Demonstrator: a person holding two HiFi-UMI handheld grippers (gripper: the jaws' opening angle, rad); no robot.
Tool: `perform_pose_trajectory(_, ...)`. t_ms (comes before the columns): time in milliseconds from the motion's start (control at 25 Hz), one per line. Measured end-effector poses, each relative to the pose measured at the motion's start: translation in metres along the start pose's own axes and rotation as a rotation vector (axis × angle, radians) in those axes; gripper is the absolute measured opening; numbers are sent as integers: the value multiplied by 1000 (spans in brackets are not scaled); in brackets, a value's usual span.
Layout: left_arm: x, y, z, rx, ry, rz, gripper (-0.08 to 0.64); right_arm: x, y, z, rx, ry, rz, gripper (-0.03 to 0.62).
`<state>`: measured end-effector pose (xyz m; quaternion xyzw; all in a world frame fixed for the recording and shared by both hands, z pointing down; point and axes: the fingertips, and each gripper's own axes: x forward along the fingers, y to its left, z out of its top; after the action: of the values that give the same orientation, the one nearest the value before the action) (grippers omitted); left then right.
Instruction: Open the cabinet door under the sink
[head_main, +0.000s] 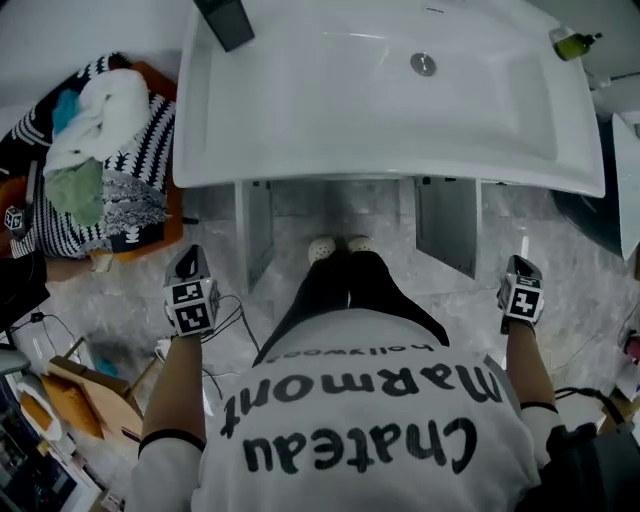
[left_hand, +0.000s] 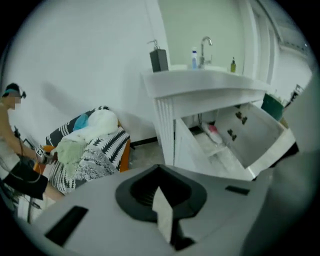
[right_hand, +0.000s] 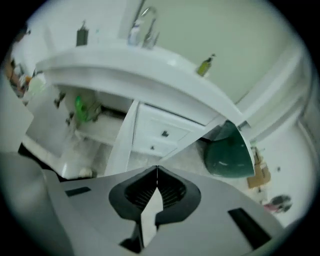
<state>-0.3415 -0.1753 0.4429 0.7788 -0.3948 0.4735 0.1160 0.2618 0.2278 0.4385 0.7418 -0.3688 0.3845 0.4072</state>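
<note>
- The two cabinet doors under the sink (head_main: 400, 172) are standing swung out toward the person. The left door (head_main: 256, 235) and the right door (head_main: 447, 225) are flanking the person's feet.
- The left gripper (head_main: 188, 262) is hanging by the person's left side, pointing down, and is well apart from the left door. In its own view the left gripper (left_hand: 159, 192) is showing its jaws pressed together with nothing between them.
- The right gripper (head_main: 521, 268) is hanging the same way on the other side, clear of the right door. Its own view is showing the jaws of the right gripper (right_hand: 156, 192) meeting tip to tip, also empty.
- Judging by this, the opening itself is looking finished, and what is in hand is drawing clear without disturbing the doors.
- Doing that well is probably meaning keeping each gripper outside its door's swing, so that no stray knock is pushing a door back.
- It is worth checking that both doors are resting wide enough to leave the shelf (left_hand: 212, 145) inside open to view.
- The laundry pile (head_main: 100, 160) and the cables (head_main: 230, 320) at the left, and the green bin (right_hand: 230, 152) at the right, are crowding the floor, so any step back is calling for care.
</note>
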Motion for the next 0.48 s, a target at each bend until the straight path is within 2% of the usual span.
perform_pose_trajectory(80, -2, 9, 25, -119, -51, 10, 8, -19, -12, 27, 266, -208, -1, 12)
perform_pose_trajectory(160, -9, 9, 42, -270, -90, -8, 8, -40, -22, 45, 495, -364, 25, 12)
perform_pose_trajectory(240, -24, 1, 62, -401, -169, -69, 8, -62, -24, 59, 631, -450, 59, 12)
perform_pose_trajectory(280, -32, -4, 74, -434, -220, -97, 8, -72, -21, 68, 660, -477, 81, 12)
perform_pose_trajectory(360, -51, -16, 102, -446, -320, -134, 8, -91, -9, 92, 664, -538, 142, 12)
perform_pose_trajectory(480, -85, -44, 141, -456, -441, -223, 8, -133, 17, 135, 583, -682, 284, 11)
